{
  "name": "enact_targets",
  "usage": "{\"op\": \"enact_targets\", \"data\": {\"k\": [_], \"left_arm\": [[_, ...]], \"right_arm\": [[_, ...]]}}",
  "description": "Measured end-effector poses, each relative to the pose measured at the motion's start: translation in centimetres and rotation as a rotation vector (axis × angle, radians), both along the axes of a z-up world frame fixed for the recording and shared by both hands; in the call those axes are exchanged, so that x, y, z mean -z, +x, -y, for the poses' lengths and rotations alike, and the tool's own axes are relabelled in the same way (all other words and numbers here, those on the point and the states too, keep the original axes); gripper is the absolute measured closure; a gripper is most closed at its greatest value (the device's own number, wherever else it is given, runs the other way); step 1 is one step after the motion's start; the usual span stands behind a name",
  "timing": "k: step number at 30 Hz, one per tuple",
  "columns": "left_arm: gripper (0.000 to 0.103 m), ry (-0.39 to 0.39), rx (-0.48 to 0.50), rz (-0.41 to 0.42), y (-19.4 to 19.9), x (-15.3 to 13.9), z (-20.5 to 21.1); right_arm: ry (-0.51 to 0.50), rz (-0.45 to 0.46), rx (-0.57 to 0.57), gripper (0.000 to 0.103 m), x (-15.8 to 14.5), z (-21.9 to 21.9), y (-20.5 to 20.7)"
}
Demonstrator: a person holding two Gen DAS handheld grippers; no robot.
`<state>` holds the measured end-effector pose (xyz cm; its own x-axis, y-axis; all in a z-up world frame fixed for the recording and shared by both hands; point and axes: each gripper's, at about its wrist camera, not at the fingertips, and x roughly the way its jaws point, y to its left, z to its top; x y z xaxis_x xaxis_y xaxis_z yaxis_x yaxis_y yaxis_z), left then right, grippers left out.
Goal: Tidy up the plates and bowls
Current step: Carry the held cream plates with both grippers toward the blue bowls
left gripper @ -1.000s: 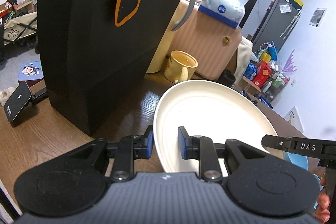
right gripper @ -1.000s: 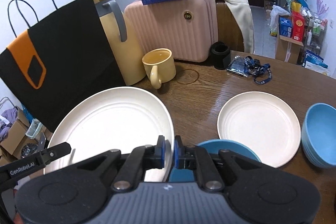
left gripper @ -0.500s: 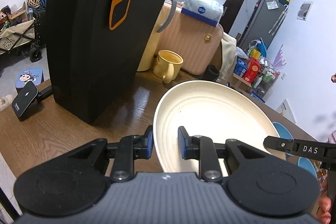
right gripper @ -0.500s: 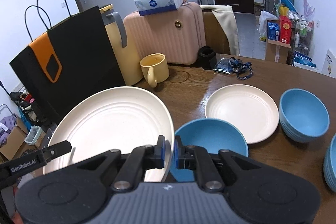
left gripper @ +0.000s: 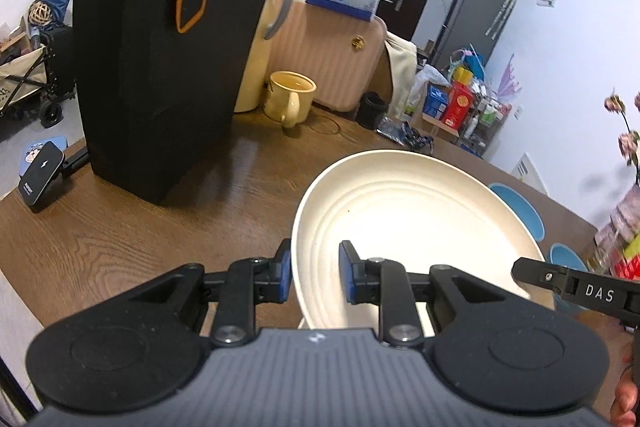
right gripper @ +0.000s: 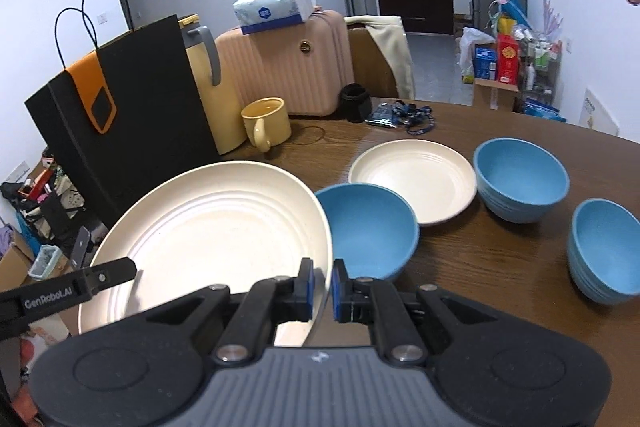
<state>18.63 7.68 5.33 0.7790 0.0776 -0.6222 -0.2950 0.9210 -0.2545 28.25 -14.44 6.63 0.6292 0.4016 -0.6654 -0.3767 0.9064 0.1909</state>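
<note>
Left gripper (left gripper: 314,271) and right gripper (right gripper: 322,285): each clamped on opposite rims of large cream plate (right gripper: 208,231), held above wooden table (right gripper: 460,259). Beside it: small cream plate (right gripper: 414,181); three blue bowls (right gripper: 368,229).

Big cream plate (left gripper: 400,219) carried over the wooden table (left gripper: 120,235)

The left gripper (left gripper: 314,275) straddles the plate's near-left rim, outer blue pad against it, while the right gripper's finger (left gripper: 576,291) reaches in from the right. Beyond stand a black paper bag (left gripper: 160,75), a yellow mug (left gripper: 290,99) and a pink suitcase (left gripper: 328,63).
</note>
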Motion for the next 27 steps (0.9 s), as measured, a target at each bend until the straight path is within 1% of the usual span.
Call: {"op": "enact_targets", "data": {"k": [8, 20, 27], "left_arm": [[0.079, 0.016, 0.040, -0.027, -1.0, 1.5, 1.7], [0.079, 0.040, 0.084, -0.111, -1.5, 5.3, 3.4], [0.079, 0.056, 0.108, -0.148, -1.3, 7.2, 3.8]], "right_arm": [[0.002, -0.009, 0.032, 0.094, 1.6, 1.9, -2.1], [0.014, -0.075, 0.072, 0.094, 6.3, 3.8, -3.6], [0.004, -0.078, 0.092, 0.094, 8.2, 4.0, -4.1]]}}
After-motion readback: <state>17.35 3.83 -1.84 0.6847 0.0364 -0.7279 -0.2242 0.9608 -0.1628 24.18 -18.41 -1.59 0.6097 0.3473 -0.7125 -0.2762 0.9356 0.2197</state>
